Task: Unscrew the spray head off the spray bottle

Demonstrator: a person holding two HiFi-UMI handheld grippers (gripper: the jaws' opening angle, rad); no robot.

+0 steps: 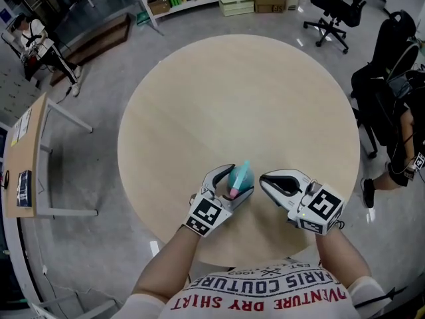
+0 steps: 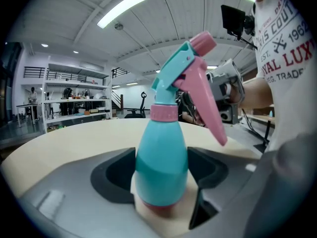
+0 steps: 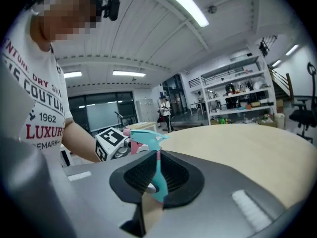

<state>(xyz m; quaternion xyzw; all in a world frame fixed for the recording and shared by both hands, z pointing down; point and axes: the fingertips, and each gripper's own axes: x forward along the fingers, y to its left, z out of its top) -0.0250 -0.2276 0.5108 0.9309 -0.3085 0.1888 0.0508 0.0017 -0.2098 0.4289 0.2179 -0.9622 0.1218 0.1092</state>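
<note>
A teal spray bottle [image 1: 240, 176] with a pink collar and pink trigger stands upright near the front edge of the round table [image 1: 232, 92]. My left gripper [image 1: 237, 182] holds it low on the body; in the left gripper view both pads [image 2: 115, 171] press the bottle [image 2: 161, 165] from either side. The spray head [image 2: 184, 68] rises above the jaws. My right gripper [image 1: 263, 179] is shut and empty, just right of the bottle and apart from it. In the right gripper view the shut jaws hide most of the bottle; the spray head [image 3: 146, 139] shows above my right gripper [image 3: 157, 175].
The pale table [image 3: 247, 143] stretches away beyond the bottle. Around it on the floor are a black office chair [image 1: 335, 8], a dark chair [image 1: 388, 78] at the right, a wooden desk [image 1: 26, 158] at the left and shelves with boxes [image 1: 239, 2].
</note>
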